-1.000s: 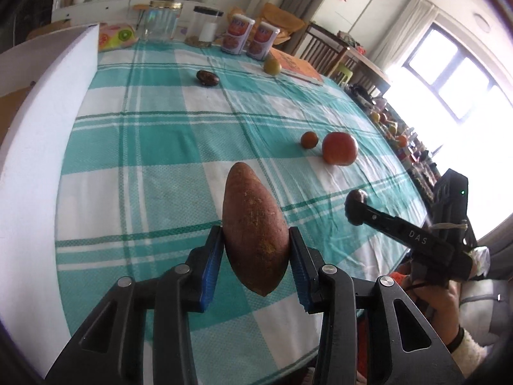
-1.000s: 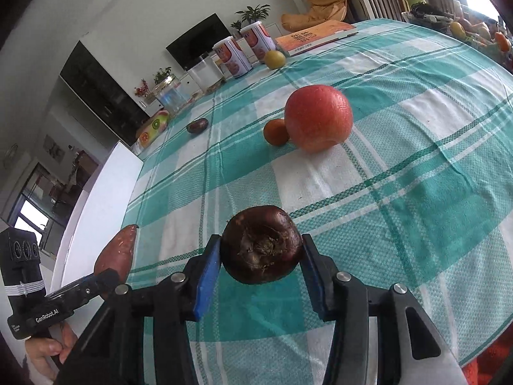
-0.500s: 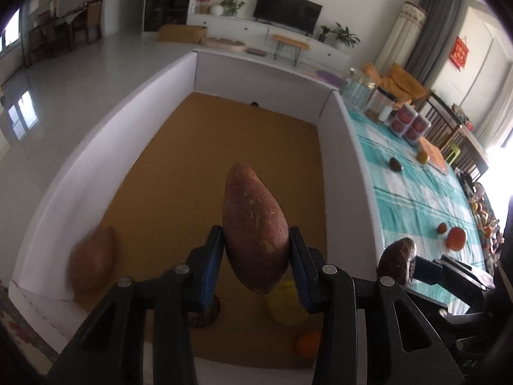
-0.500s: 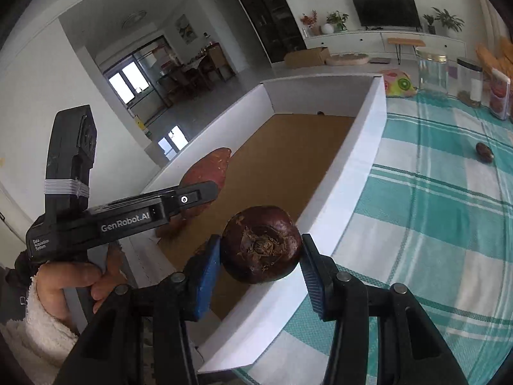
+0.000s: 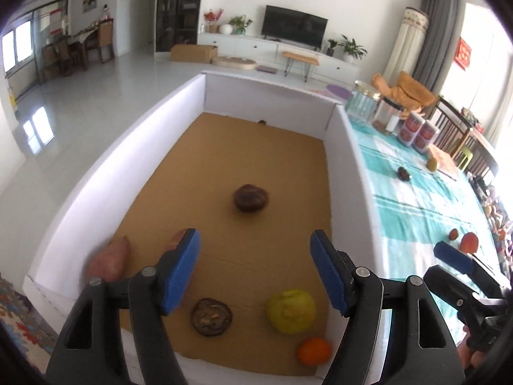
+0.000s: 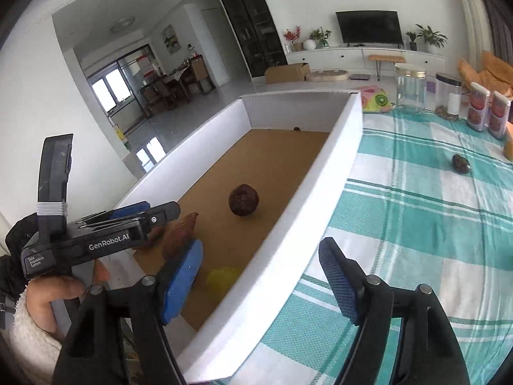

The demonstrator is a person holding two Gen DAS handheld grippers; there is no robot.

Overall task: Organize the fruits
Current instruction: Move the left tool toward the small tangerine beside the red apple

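Note:
My left gripper [image 5: 255, 268] is open and empty above the near end of the white box [image 5: 351, 147], whose floor is brown cardboard. In the box lie a dark round fruit [image 5: 250, 198], a sweet potato [image 5: 109, 258], a second one [image 5: 175, 240] partly behind my left finger, a dark flat fruit [image 5: 211, 317], a yellow fruit [image 5: 291, 311] and an orange [image 5: 313, 351]. My right gripper [image 6: 261, 274] is open and empty over the box's right wall [image 6: 323, 192]. The dark round fruit [image 6: 243, 199] and a sweet potato [image 6: 179, 235] also show in the right wrist view.
The checked teal tablecloth [image 6: 416, 224] lies right of the box, with a dark fruit [image 6: 461, 163], jars [image 6: 410, 88] and cans [image 6: 489, 114] at its far end. A red fruit [image 5: 469, 242], a small orange fruit [image 5: 453, 233] and a yellow-green fruit [image 5: 432, 163] lie on the table.
Both grippers have opened. The sweet potato has left my left gripper and the dark round fruit has left my right gripper; both now lie in the box.

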